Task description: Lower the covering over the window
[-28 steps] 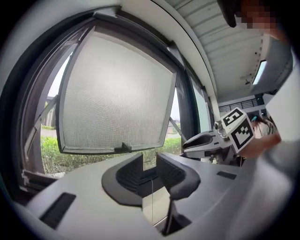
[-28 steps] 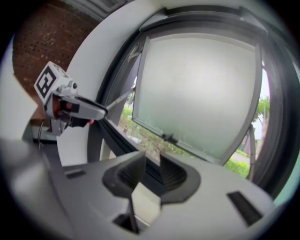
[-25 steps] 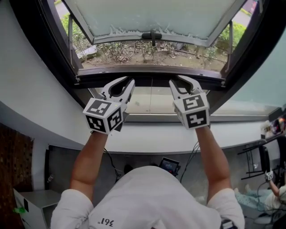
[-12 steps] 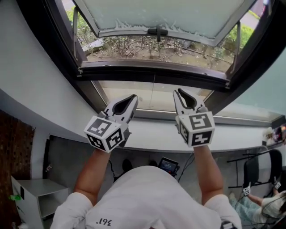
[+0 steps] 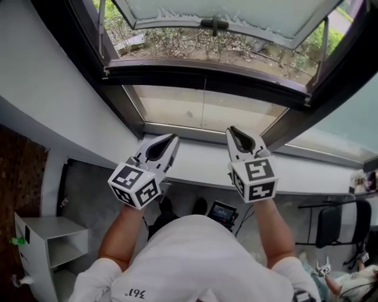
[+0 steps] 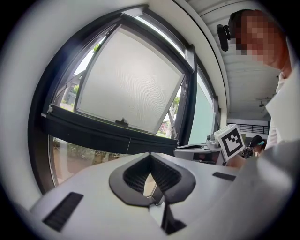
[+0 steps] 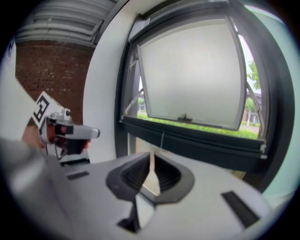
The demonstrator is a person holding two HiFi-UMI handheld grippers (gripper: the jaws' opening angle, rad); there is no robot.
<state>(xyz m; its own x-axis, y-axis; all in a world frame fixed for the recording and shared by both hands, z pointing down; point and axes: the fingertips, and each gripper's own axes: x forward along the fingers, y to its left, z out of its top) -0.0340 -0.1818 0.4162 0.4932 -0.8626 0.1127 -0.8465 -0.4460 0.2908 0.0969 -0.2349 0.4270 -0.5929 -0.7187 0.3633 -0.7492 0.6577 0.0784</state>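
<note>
The window has a frosted sash [image 5: 224, 12] tilted outward at the top, above a dark cross bar [image 5: 207, 76]. A thin cord-like line [image 5: 204, 103] hangs from that bar over the tan lower pane [image 5: 236, 115]. Both grippers are held in front of the white sill [image 5: 195, 162], below the lower pane and touching nothing. My left gripper [image 5: 172, 138] [image 6: 150, 154] is shut with nothing between its jaws. My right gripper [image 5: 231, 130] [image 7: 151, 152] is closing; a slim gap still shows and it holds nothing. No blind fabric can be told apart in these views.
A dark window frame [image 5: 127, 103] slants down at the left and another at the right. Below the sill are a white open cabinet [image 5: 53, 248], a small screen [image 5: 221, 212] on the floor and a black chair [image 5: 336, 227]. A brick wall [image 7: 51, 70] stands at the left.
Both grippers have come down from the level of the dark cross bar to the sill. The left jaws have shut and the right jaws have narrowed. Nothing was taken hold of.
</note>
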